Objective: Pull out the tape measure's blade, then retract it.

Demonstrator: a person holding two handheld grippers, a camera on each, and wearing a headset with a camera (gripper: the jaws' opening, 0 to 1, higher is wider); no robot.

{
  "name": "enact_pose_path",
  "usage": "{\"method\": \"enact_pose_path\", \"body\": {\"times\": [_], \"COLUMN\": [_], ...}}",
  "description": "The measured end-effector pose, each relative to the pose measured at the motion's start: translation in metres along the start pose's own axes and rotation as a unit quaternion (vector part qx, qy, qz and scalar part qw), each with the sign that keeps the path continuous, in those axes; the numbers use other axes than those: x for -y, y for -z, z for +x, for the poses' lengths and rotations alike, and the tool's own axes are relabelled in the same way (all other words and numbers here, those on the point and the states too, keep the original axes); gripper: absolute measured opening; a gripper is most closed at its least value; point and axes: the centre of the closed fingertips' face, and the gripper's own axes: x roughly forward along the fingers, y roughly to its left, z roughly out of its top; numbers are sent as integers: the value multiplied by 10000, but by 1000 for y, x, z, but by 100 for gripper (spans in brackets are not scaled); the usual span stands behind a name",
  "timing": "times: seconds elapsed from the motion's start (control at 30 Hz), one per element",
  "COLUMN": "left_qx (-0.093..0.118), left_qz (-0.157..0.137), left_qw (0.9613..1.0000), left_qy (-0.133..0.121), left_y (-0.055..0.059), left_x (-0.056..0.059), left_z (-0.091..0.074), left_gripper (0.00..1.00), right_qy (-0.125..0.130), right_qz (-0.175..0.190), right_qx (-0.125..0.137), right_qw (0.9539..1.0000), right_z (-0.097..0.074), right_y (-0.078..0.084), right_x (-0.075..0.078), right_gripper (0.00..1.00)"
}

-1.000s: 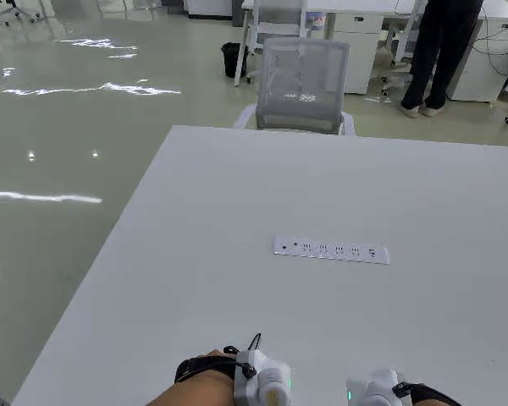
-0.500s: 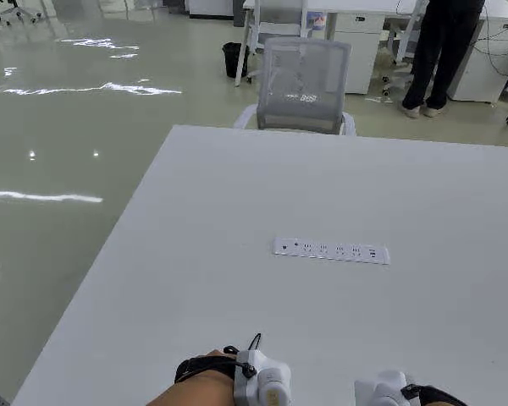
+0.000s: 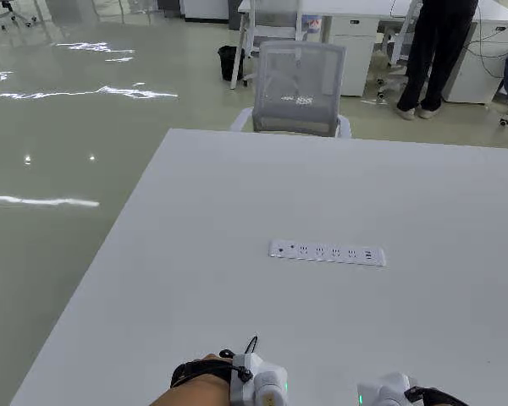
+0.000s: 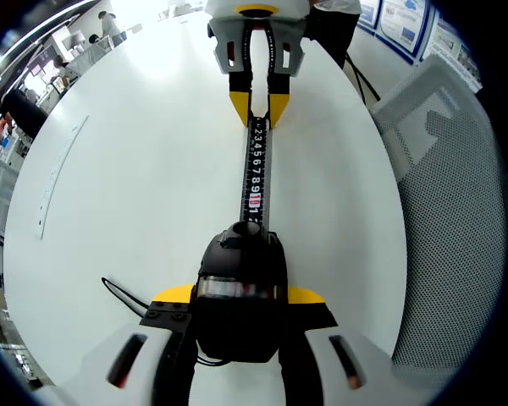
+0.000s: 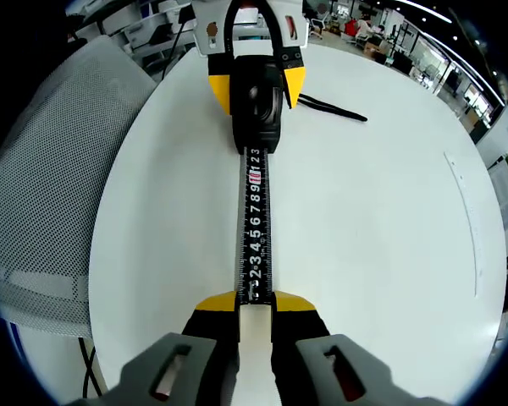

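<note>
A black tape measure case (image 4: 240, 292) sits between the yellow-tipped jaws of my left gripper (image 4: 240, 298), which is shut on it. Its yellow blade (image 4: 255, 169) runs straight out, low over the white table, showing about 13 cm of numbers. My right gripper (image 5: 254, 302) is shut on the blade's end, and the blade (image 5: 254, 220) leads back to the case (image 5: 256, 106). In the head view the left gripper (image 3: 258, 385) and the right gripper (image 3: 389, 393) peek in at the bottom edge, a short way apart.
A white power strip (image 3: 326, 252) lies mid-table. A grey mesh chair (image 3: 298, 89) stands at the far edge, and a person (image 3: 440, 51) stands behind it. Another mesh chair (image 4: 457, 211) is beside the table's near edge. A thin black cord (image 5: 330, 108) trails from the case.
The right gripper has drifted slightly to the right at the bottom of the head view. The left gripper has held still. The camera has tilted a little.
</note>
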Motion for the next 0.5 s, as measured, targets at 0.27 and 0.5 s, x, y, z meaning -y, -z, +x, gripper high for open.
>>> {"method": "enact_pose_path", "body": {"times": [0.27,0.5], "left_qx": [2,14], "left_qz": [-11,-25], "left_qw": [10000,10000], "left_qy": [6,11], "left_y": [0,0], "left_x": [0,0], "left_z": [1,1], "left_gripper": [33,33], "right_qy": [10,27], "right_qz": [-9,24], "right_qx": [-55,-56], "right_qw": [10000,10000], "right_z": [-2,-4], "right_y": [6,12], "right_x": [1,2], "right_gripper": [12,12]}}
